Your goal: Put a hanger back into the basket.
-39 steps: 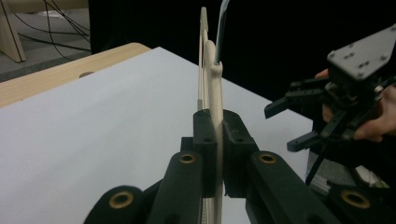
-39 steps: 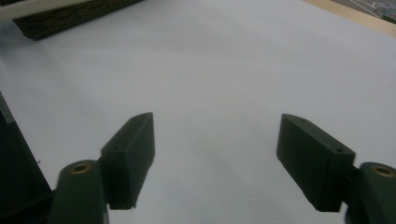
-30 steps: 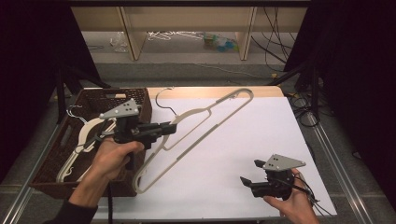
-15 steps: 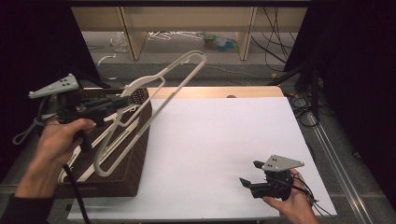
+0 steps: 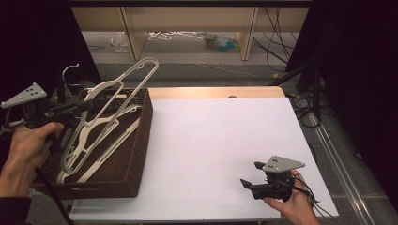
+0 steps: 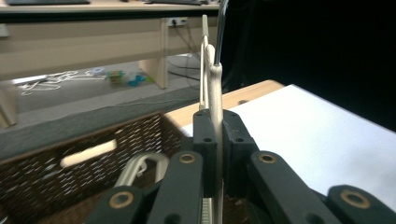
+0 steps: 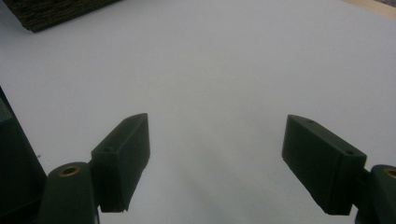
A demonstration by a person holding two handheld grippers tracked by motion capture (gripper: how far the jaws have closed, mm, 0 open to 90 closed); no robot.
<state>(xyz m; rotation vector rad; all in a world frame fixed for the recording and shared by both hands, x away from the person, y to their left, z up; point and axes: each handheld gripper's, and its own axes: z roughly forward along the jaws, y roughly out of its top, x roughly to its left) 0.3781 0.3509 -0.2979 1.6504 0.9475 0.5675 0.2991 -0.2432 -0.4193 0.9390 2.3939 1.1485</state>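
both grippers sit at opposite sides of the table: the left gripper [image 5: 77, 108] is raised over the brown wicker basket [image 5: 136, 154] at the table's left edge, and its jaws are pressed tight on a cream hanger [image 5: 112, 101], which shows in the left gripper view as a thin pale bar [image 6: 215, 102] clamped upright between the two black pads. from the high view that hanger tilts up and away from the gripper, its far end lifted above the basket's back rim and its lower end reaching down inside the basket, with its metal hook [image 5: 70, 70] curling up behind the gripper. more cream hangers [image 5: 105, 140] lie slanted in the basket beneath it. the left hand [image 5: 26, 145] wraps the gripper's handle. the right gripper [image 5: 251, 176] rests low near the front right corner of the white table [image 5: 220, 136], held by the right hand [image 5: 291, 204], well apart from the basket; its jaws stand spread wide with nothing between them, just bare white surface in the right gripper view [image 7: 205, 93]. past the table's far edge, pale wooden shelf legs [image 5: 129, 35] stand on the floor with some loose hangers and small clutter [image 5: 218, 42] lying beneath.
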